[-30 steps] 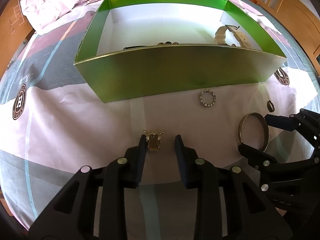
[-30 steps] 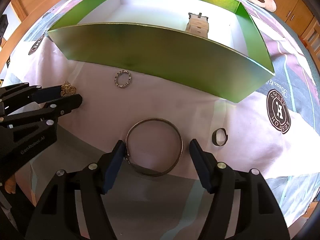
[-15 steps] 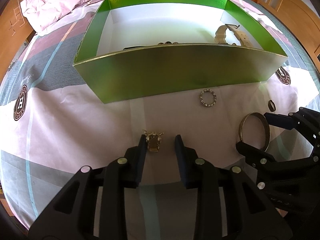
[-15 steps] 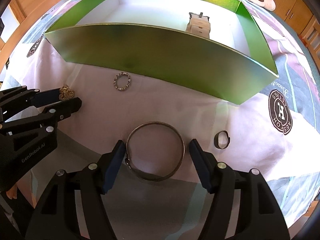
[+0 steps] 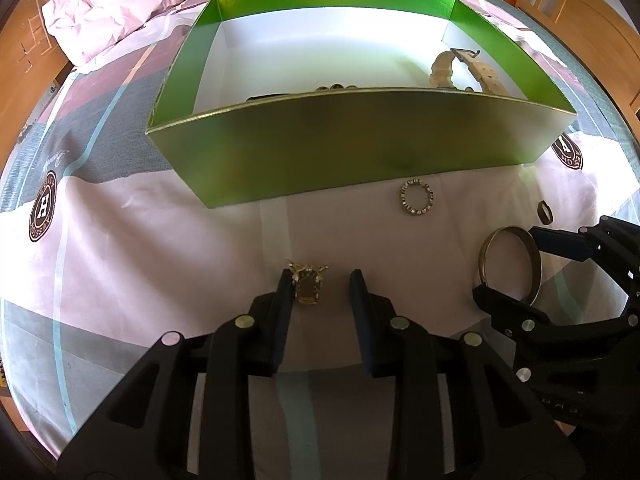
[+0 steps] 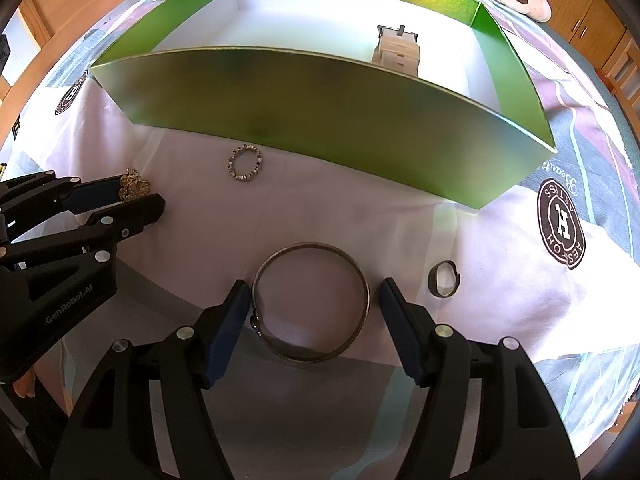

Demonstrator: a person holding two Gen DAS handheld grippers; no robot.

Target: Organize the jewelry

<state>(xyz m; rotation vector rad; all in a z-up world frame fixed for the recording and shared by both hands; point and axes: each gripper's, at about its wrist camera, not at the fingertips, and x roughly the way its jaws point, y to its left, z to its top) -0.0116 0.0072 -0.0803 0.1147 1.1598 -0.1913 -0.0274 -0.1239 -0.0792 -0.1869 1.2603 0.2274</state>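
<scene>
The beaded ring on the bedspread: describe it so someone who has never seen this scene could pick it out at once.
Find the big green box on the bedspread. Just in front of its near wall, apart from both grippers, lies the beaded ring. Its rim is a chain of small sparkling beads, unlike the larger plain bangle, the small dark band and the gold ornament.
</scene>
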